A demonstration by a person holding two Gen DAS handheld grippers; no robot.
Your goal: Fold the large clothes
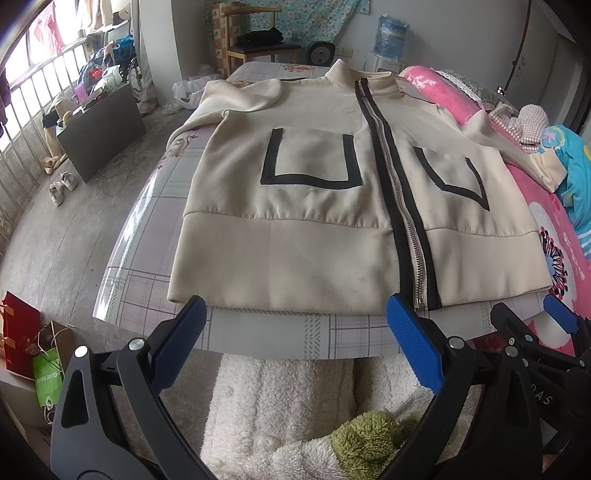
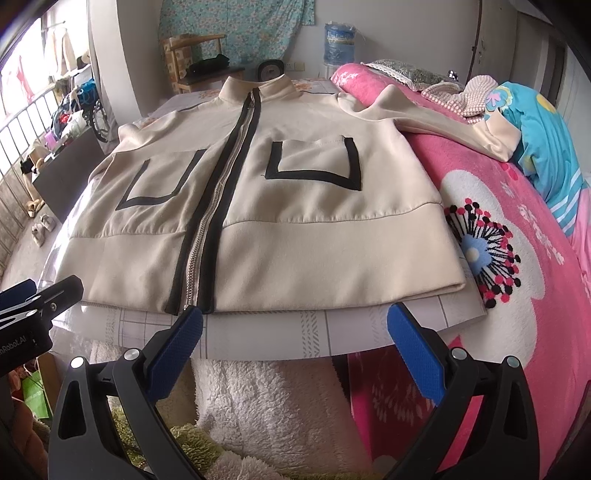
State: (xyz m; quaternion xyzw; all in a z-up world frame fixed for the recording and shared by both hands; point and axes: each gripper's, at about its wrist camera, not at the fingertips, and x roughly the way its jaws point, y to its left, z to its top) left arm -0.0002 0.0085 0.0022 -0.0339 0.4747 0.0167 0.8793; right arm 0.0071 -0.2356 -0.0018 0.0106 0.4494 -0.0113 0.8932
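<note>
Both sets of fingers on my left gripper and right gripper are spread wide and hold nothing, just short of the hem of the cream jacket lying flat and zipped on the table, which I think is soft, floppy and best grabbed at its bottom corners.

One cream jacket lies on the table, bearing two black-trimmed pockets, one on the left and one on the right, and one zip down the middle. Two grippers show at the near edge, the left gripper and the right gripper, each with two blue pads. At the far end stand one wooden chair and one water bottle.
</note>
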